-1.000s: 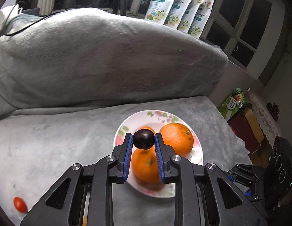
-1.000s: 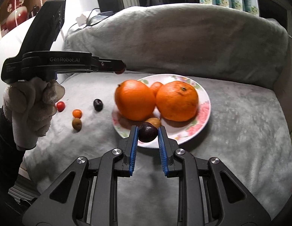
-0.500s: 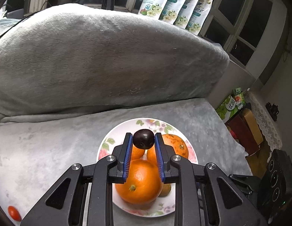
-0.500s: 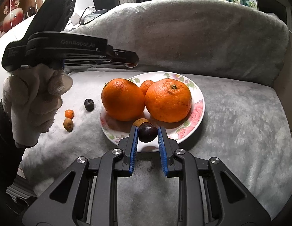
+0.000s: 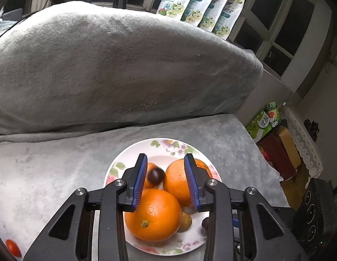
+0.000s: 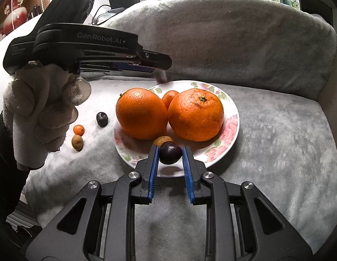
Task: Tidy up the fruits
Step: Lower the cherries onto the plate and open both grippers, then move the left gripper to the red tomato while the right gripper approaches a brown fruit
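While the left gripper [image 5: 165,181] hangs over the flowered plate [image 5: 127,163], its jaws are opening, and the blue pads [image 5: 139,181] stand apart with no fruit pressed between them. A dark plum [image 5: 155,175], a little blurred, is seen in the gap but free of both pads, above the small orange fruit [image 5: 150,167] at the back of the plate. Below it lie two big oranges, the nearer orange [image 5: 152,214] and the farther orange [image 5: 179,180], side by side and touching. A small brown fruit [image 5: 185,221] sits at the plate's front, just beside the nearer orange.

The right gripper [image 6: 170,159] is low at the near rim of the plate, and its jaws are clamped on a second dark plum [image 6: 170,155], held just over the rim with its shadow on the white china beneath. The brown fruit is directly behind this plum.

On the grey blanket [image 6: 277,141], left of the plate, three small fruits rest apart from each other: another dark plum [image 6: 102,119], a tiny orange one [image 6: 78,129] and a brownish one [image 6: 77,143]. A gloved hand [image 6: 38,113] holds the left gripper's handle above them. In the left wrist view a red fruit [image 5: 13,247] lies at the lower left edge, well apart from the plate.
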Available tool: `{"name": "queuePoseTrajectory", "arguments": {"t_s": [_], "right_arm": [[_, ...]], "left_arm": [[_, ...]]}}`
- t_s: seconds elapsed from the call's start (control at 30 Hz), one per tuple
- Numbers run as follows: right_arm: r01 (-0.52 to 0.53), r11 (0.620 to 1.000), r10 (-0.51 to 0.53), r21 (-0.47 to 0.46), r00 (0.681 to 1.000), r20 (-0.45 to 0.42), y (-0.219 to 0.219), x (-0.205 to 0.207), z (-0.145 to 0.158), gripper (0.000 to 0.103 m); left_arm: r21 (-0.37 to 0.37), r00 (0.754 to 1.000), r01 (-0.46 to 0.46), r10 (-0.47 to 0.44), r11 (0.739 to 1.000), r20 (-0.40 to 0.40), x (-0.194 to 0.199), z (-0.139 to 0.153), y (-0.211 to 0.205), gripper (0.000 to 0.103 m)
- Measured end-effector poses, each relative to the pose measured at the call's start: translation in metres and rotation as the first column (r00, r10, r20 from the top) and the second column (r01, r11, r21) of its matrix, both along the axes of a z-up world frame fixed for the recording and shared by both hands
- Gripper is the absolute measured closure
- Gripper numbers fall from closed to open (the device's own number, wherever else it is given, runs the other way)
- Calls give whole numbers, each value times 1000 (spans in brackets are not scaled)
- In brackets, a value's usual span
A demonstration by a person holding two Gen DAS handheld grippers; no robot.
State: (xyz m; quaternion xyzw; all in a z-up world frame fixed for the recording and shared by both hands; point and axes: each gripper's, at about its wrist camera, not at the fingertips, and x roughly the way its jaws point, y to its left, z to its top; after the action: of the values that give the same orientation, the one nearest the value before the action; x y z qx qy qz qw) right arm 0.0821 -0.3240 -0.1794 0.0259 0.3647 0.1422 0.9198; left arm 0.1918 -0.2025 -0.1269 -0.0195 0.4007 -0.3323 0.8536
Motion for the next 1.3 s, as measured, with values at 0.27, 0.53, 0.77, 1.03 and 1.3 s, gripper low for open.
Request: {"name": "queuePoseTrajectory", "arguments": {"t_s": [0.27,0.53,0.77,1.03,1.3], "right_arm": [[12,1000,-12,-5,999,41,1,-6,6,33],[-3,1000,4,-10,998,62,8,-11,12,14],[-11,1000,11,-3,997,79,11,-16,17,13],[-22,1000,22,-4,996,87,18,-19,21,11],[-33,999,33,-3,994,106,29,-24,26,11]], "left_arm": [[-2,1000,1,-1,1000,15,-3,5,1,41],[2,1000,-19,19,1000,18,-7,10,4,28],[18,998,-51,50,999,36,-14,14,12,28],[34,992,-80,76,996,106,-33,25,21,28],[31,979,-124,117,992,168,-48,37,39,28]]}}
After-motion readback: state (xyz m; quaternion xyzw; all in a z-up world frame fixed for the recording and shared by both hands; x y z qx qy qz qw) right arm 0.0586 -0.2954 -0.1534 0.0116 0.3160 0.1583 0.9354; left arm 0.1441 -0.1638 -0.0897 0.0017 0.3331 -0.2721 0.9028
